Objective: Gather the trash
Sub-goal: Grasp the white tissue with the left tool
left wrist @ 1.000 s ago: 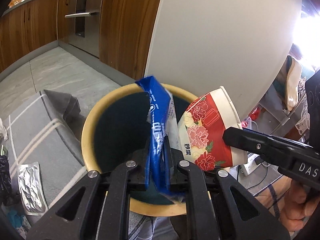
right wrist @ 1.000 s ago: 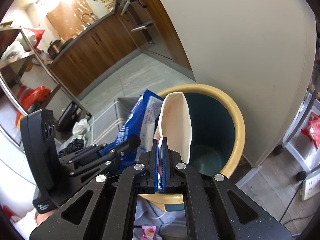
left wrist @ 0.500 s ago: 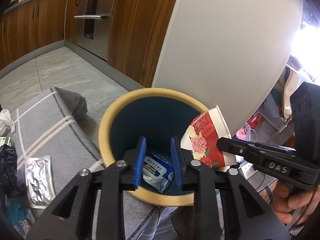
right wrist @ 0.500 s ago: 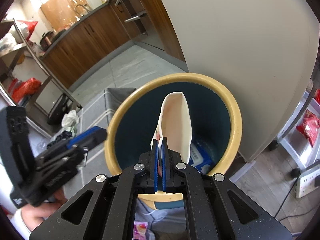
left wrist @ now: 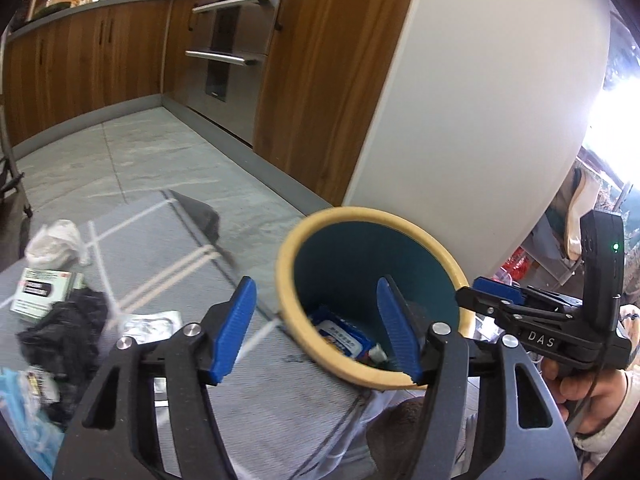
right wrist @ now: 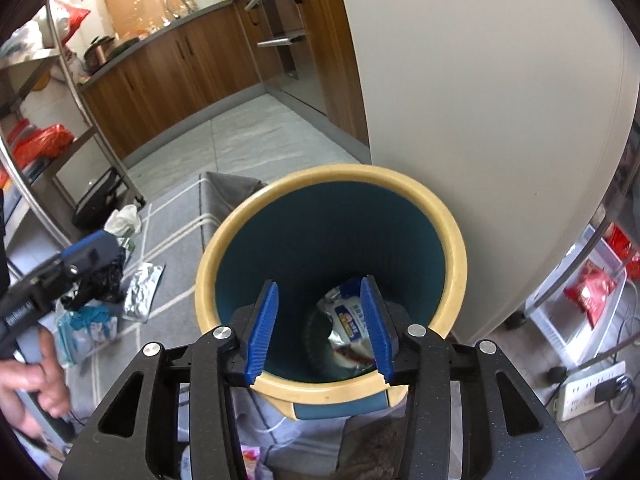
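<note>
Hovering over the bin [right wrist: 454,256], I hold my right gripper [right wrist: 320,330] with jaws wide and empty. My left gripper [left wrist: 318,330] sits beside the rim, jaws wide too. A blue packet [right wrist: 352,322] lies inside; more trash [left wrist: 60,332] stays on the rug [left wrist: 168,256].

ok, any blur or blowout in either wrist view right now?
Left wrist: motion blur smears the floor trash at lower left, and the window at right is blown out. Right wrist: sharp, with only glare on the far kitchen wall.
</note>
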Demonstrator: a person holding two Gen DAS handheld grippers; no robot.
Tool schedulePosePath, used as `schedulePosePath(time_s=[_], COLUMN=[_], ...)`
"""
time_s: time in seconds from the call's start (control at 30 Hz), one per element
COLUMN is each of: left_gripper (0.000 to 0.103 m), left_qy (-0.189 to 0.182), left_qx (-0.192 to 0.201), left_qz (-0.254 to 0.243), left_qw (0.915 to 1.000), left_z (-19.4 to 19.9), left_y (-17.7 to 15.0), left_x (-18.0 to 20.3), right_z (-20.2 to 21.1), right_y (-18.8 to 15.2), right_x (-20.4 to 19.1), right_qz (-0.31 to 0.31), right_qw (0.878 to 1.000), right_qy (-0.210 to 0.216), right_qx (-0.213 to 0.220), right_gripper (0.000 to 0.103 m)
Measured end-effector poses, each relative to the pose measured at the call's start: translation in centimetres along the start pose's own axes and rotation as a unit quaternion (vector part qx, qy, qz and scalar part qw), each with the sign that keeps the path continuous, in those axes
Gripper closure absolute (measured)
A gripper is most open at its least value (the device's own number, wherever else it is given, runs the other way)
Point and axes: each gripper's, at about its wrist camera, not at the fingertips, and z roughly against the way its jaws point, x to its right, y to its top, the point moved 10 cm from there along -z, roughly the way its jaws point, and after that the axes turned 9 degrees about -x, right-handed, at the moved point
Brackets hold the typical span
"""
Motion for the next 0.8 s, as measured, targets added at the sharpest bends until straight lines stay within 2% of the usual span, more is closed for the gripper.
schedulePosePath(time_s=[0.5,0.8], left_gripper=[0.026,0.021], left_qy=[0.071,0.112], left_qx=[0.037,0.031], left_qz=[0.016,0.034], left_qw=[0.9966,0.9927], left_z=[10.4,14.0], left_y=[1.8,1.6], left_x=[-10.6,-17.6], right_z=[1.2,1.3], right_y=[0.3,0.5], right_x=[-2.7,-5.1], right_qz=[0.023,0.037], right_qw=[0.999,0.998], right_qy=[0.029,0.049], right_qx=[0.016,0.01], right_gripper=[0.057,0.053])
